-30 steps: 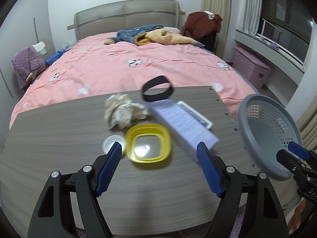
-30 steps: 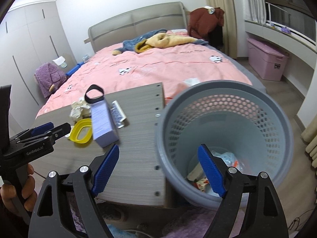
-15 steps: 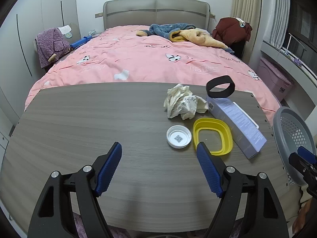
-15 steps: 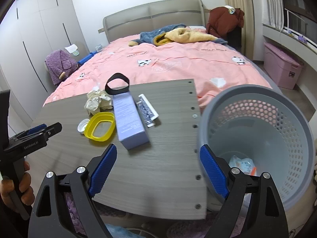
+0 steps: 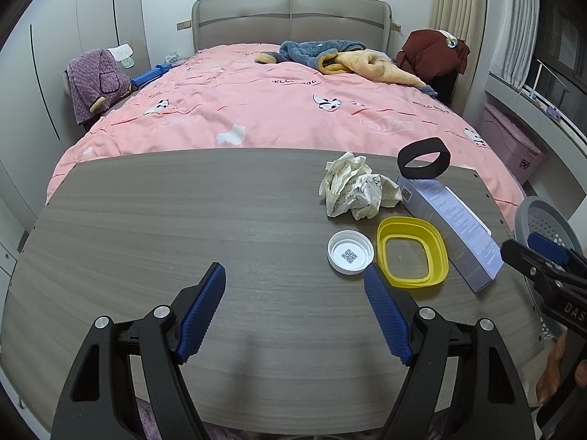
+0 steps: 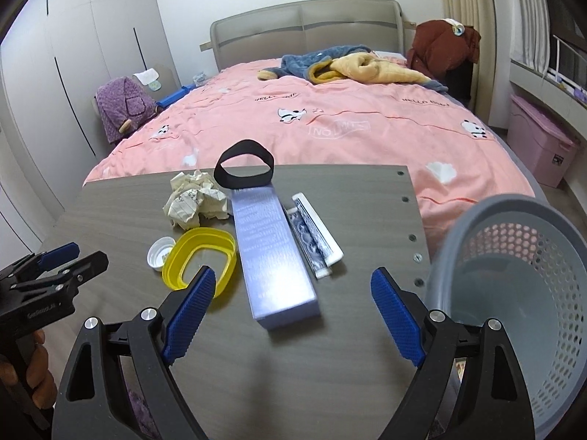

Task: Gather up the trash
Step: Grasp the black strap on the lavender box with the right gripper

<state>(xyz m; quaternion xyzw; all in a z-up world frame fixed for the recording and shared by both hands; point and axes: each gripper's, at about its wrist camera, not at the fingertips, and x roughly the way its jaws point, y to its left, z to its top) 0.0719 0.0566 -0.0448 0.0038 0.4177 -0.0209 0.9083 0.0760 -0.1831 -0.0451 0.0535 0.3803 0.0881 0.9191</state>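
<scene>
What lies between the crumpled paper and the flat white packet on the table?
The long lavender box lies between the crumpled paper and the white packet, with the packet right alongside it. The right wrist view shows this best.

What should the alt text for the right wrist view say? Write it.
The open right gripper hovers over a grey table above a lavender box, with a yellow lid, crumpled paper and a grey mesh basket nearby.
</scene>
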